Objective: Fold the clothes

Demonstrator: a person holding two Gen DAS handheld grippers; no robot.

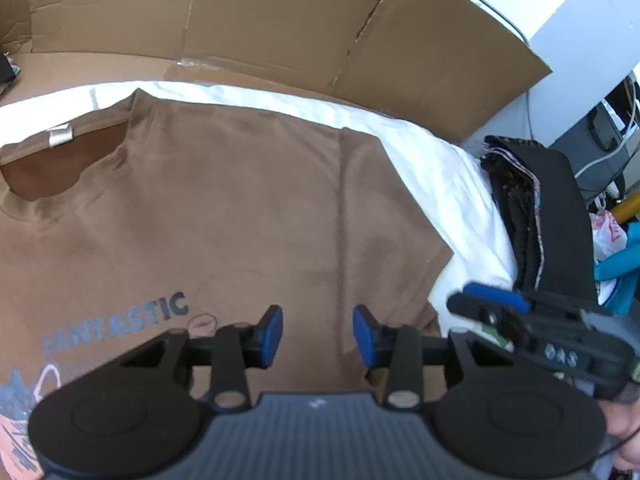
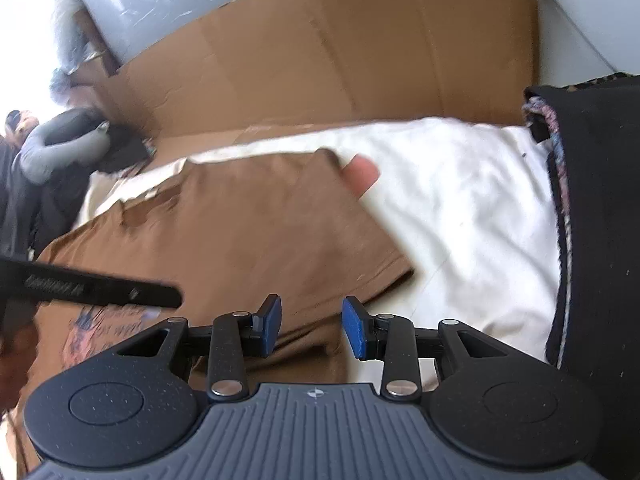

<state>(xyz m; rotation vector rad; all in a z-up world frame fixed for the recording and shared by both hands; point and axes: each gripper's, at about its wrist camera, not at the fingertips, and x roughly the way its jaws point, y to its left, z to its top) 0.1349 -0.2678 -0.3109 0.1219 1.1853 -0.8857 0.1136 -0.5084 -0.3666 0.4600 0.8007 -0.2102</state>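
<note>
A brown T-shirt [image 1: 224, 208] with a "FANTASTIC" print lies flat, front up, on a white sheet [image 1: 448, 184]; its collar is at the upper left and one sleeve [image 1: 384, 216] points right. My left gripper [image 1: 318, 336] is open and empty above the shirt's chest. My right gripper [image 2: 311, 326] is open and empty above the sleeve's lower edge; it also shows in the left wrist view [image 1: 496, 308] at the right. In the right wrist view the shirt [image 2: 240, 232] shows blurred, with the left gripper's finger [image 2: 100, 290] across it.
A stack of folded dark clothes [image 1: 548, 216] sits on the sheet's right end, also in the right wrist view [image 2: 596, 208]. Flattened cardboard [image 1: 256, 20] stands behind the sheet. A pink fingertip-like blur [image 2: 360, 174] lies by the sleeve's far corner. Clutter stands at the far right.
</note>
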